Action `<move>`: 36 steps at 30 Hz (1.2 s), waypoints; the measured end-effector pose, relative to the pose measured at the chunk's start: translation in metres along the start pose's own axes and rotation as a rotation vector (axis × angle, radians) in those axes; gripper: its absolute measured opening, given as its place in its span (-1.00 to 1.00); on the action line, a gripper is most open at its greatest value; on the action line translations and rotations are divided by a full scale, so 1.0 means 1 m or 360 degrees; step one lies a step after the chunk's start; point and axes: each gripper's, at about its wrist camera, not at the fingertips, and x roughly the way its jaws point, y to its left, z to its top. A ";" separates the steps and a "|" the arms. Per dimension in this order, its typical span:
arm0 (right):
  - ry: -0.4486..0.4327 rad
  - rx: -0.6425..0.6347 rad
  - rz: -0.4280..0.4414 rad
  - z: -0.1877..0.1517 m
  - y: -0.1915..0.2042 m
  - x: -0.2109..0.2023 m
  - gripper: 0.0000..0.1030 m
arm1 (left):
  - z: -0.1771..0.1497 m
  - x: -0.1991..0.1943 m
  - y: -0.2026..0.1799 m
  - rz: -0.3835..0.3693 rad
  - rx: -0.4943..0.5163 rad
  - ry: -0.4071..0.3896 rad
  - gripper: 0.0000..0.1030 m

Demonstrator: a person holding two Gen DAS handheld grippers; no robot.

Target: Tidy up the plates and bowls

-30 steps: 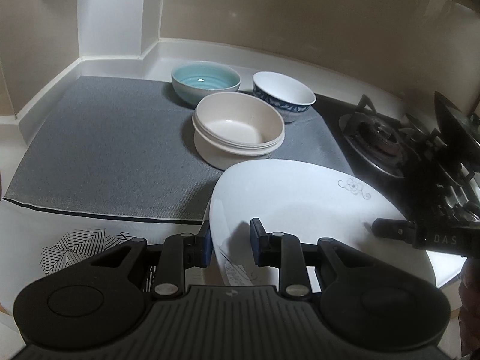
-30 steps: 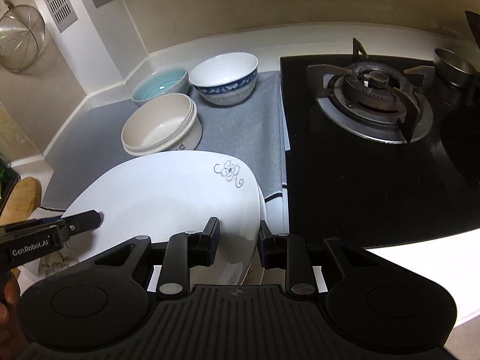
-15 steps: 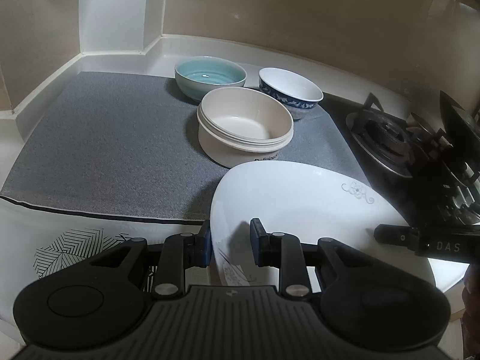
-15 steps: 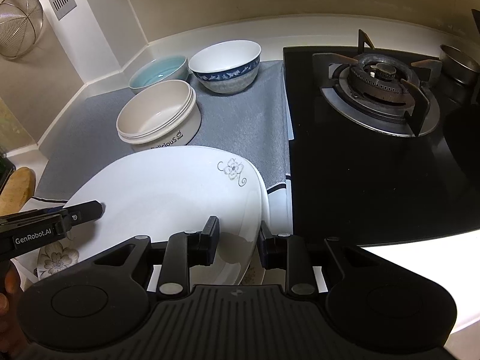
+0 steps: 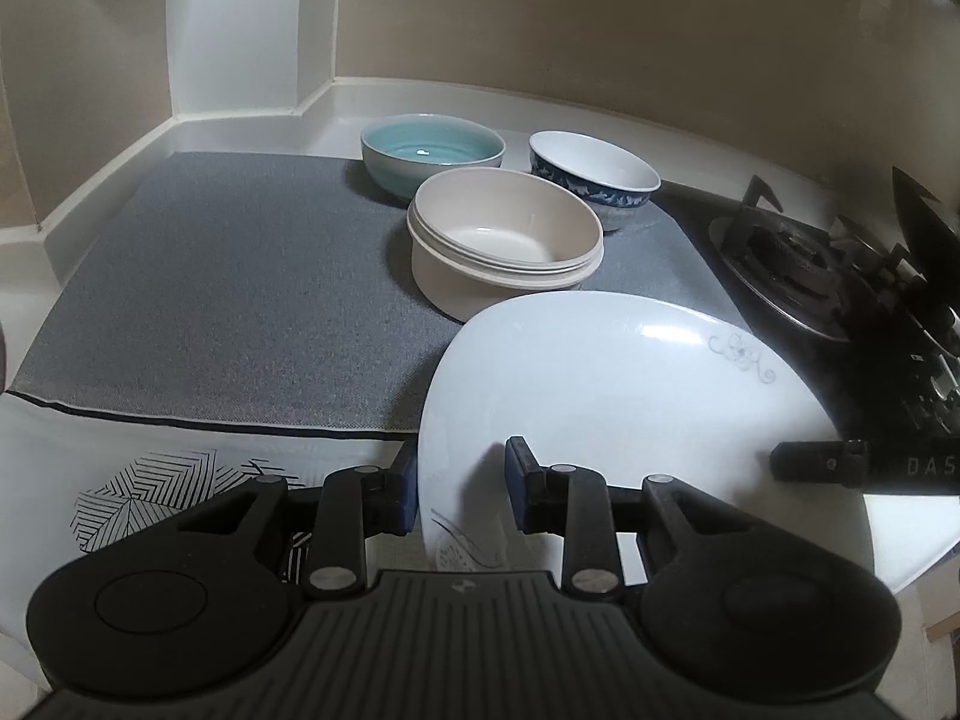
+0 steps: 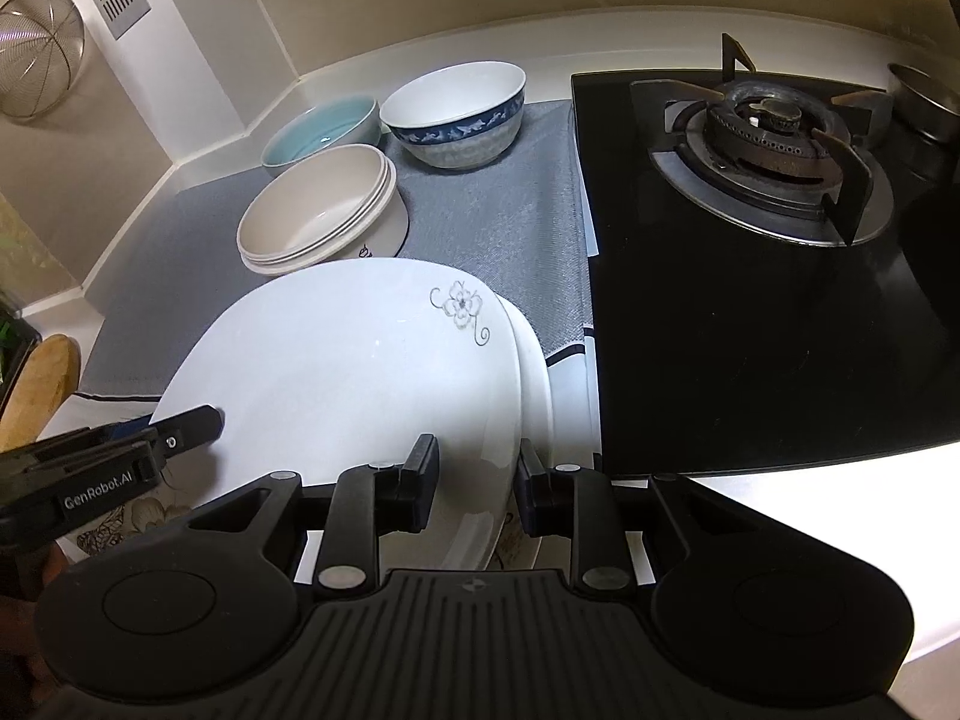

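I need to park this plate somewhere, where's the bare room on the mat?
The grey mat is bare across its whole left part, from the back wall ledge down to its dark front hem, left of the cream bowl. It is crowded at back right: the teal bowl, blue-rimmed bowl and cream bowl cluster there, with the plate in front.

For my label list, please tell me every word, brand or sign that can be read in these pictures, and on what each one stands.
"GenRobot.AI": on the side of the left gripper, seen from the right wrist.
"DAS": on the right gripper, cut off at the picture's edge.
Dark print low on the beige bowl: mostly hidden by the white plate, unreadable.
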 end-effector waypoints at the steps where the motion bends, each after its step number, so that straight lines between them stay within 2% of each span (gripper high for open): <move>1: 0.0002 0.0003 0.0002 0.000 0.000 0.000 -0.45 | -0.001 0.000 -0.001 0.0004 0.0006 -0.0007 -0.33; 9: 0.0039 0.0080 0.0051 0.001 -0.007 -0.001 -0.44 | -0.005 0.003 -0.010 0.0040 0.0071 -0.0053 -0.18; 23: 0.0291 0.0564 0.0279 0.019 -0.046 0.003 -0.42 | -0.009 0.003 -0.020 0.0114 0.0139 -0.0082 -0.08; 26: 0.0292 0.0557 0.0278 0.027 -0.048 -0.002 -0.41 | -0.009 0.003 -0.021 0.0124 0.0144 -0.0083 -0.08; 28: 0.0274 0.0526 0.0245 0.032 -0.048 -0.007 -0.22 | -0.009 0.003 -0.021 0.0128 0.0147 -0.0082 -0.08; 36: 0.0266 0.0371 0.0171 0.033 -0.047 -0.010 -0.22 | -0.005 0.003 -0.020 0.0136 0.0138 -0.0024 0.02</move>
